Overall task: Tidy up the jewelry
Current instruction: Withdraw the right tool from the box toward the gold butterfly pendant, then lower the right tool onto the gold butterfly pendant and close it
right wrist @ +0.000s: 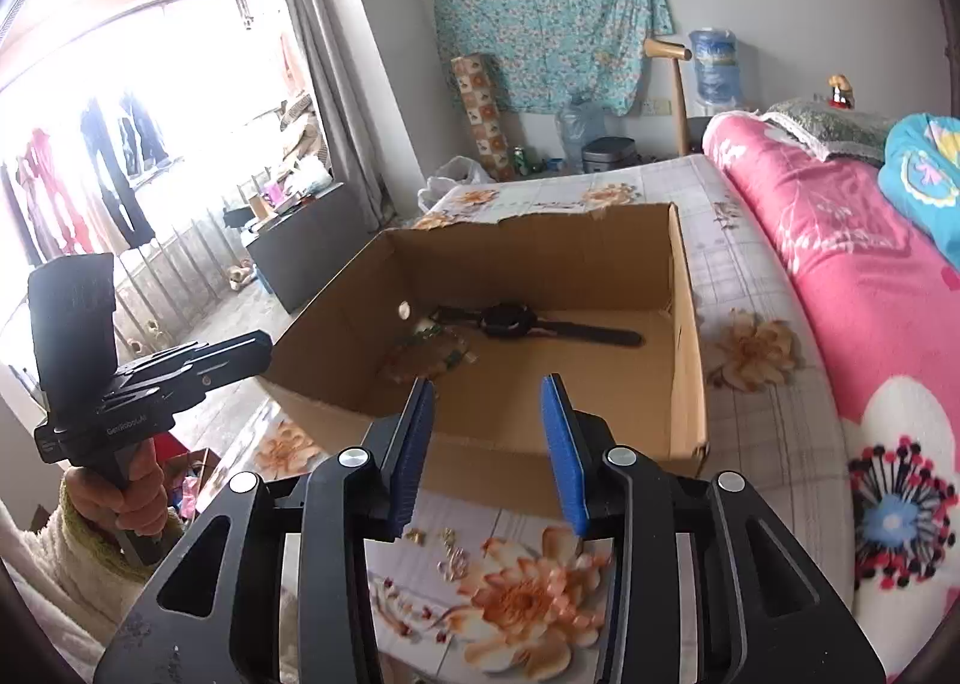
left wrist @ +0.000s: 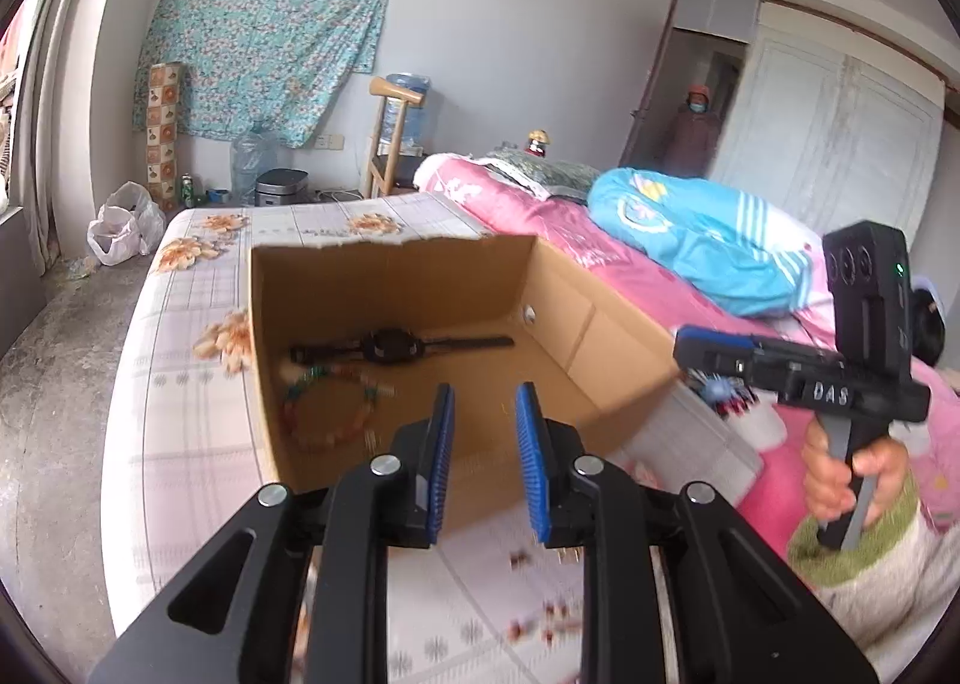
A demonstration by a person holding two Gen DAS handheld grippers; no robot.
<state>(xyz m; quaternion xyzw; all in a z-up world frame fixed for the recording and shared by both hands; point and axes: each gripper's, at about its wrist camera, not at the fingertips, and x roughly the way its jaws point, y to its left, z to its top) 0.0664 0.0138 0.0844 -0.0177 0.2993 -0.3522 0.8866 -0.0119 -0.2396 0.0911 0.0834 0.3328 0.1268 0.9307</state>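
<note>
An open cardboard box (left wrist: pixel 390 282) (right wrist: pixel 528 264) stands on the flowered bed sheet. On its floor lie a black wristwatch (left wrist: pixel 393 347) (right wrist: pixel 510 319) and a beaded bracelet (left wrist: pixel 327 408) (right wrist: pixel 426 357) with green and tan beads. My left gripper (left wrist: pixel 485 393) hovers over the box's near wall, open, with nothing between its blue pads. My right gripper (right wrist: pixel 489 384) is also open and empty above the near wall; in the left wrist view it shows at the right (left wrist: pixel 714 351). Small loose jewelry pieces (left wrist: pixel 555 615) (right wrist: pixel 450 549) lie blurred on the sheet below the grippers.
A pink quilt (right wrist: pixel 852 276) and a blue pillow (left wrist: pixel 702 240) lie along the bed's right side. The bed's left edge drops to a grey floor (left wrist: pixel 54 360) with a white plastic bag (left wrist: pixel 123 225). A person (left wrist: pixel 696 129) stands in the far doorway.
</note>
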